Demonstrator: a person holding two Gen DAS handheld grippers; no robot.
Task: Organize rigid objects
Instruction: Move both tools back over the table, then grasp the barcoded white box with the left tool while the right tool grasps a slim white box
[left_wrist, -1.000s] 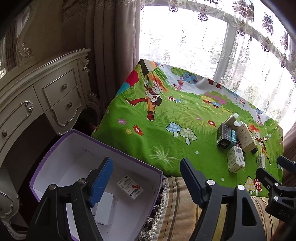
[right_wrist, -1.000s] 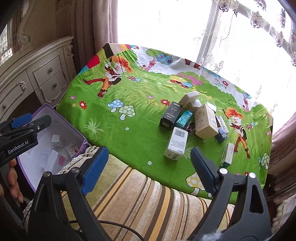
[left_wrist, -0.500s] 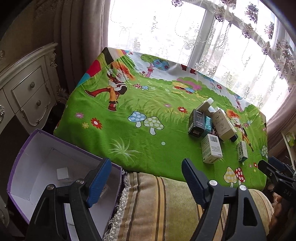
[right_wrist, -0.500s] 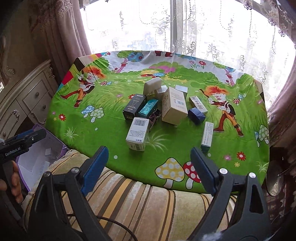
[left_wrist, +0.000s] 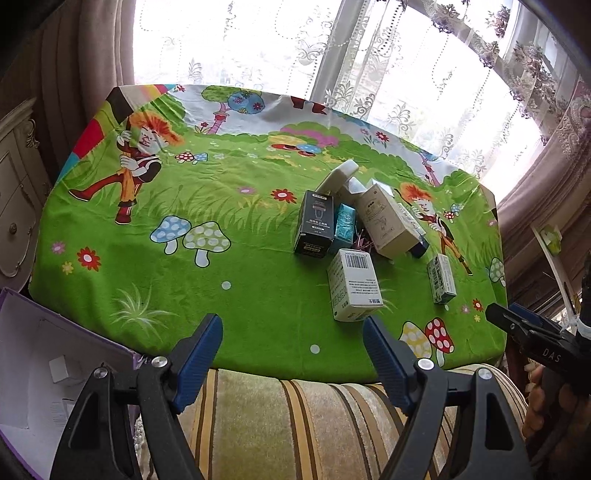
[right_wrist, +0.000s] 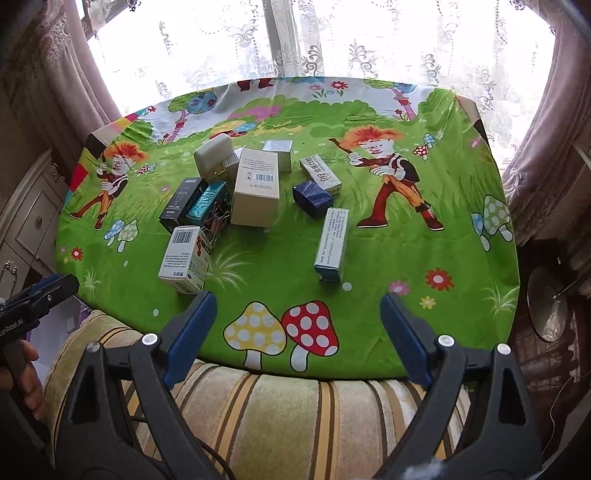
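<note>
Several small boxes lie in a cluster on the green cartoon cloth of the table. Among them are a white barcode box, a black box, a teal box, a tall beige box, a dark blue box and a long white box. My left gripper is open and empty over the table's near edge. My right gripper is open and empty, near the mushroom print.
An open purple storage box with a few small white boxes inside sits low at the left. A striped cushion runs along the table's near edge. A white dresser stands left. Lace curtains and a window are behind.
Both grippers swung right, from the purple box toward the table; the cluster of boxes now sits nearer the middle of both views. Both stay open and empty.
</note>
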